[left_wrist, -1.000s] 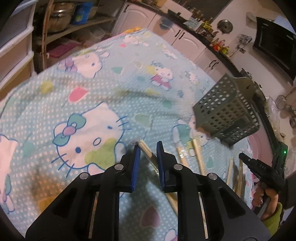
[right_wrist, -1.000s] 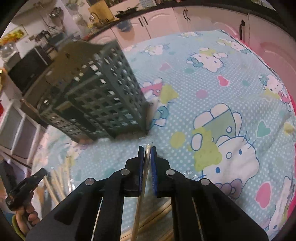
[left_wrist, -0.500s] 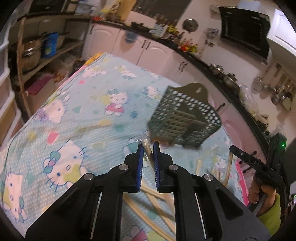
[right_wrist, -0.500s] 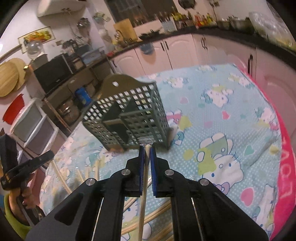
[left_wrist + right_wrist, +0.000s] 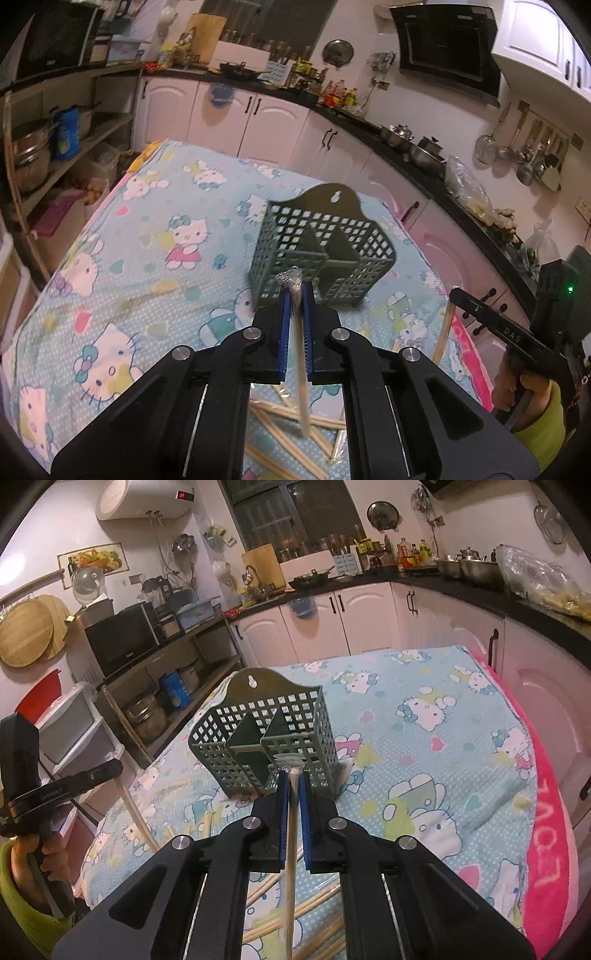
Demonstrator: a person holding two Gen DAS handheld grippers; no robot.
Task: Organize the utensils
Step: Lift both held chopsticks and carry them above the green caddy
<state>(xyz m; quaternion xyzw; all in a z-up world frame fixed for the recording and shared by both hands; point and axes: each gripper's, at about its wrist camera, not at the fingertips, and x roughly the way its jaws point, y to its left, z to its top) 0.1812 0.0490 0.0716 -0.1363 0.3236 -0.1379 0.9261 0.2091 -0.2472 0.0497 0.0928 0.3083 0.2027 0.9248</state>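
Both tongs (image 5: pixel 295 291) (image 5: pixel 294 773) raised, chopsticks (image 5: pixel 301 354) (image 5: pixel 291 834) clamped

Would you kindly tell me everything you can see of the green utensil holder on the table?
The green utensil holder is a dull green perforated caddy, seemingly plastic, with square-grid walls and solid inner dividers forming compartments. A rounded back tab carries a keyhole hanging slot. It stands upright on the cartoon-cat tablecloth, open side up. The compartments visible look empty. Neither gripper touches it; both hold wrapped chopsticks short of it, and loose chopsticks lie on the cloth nearer the cameras.
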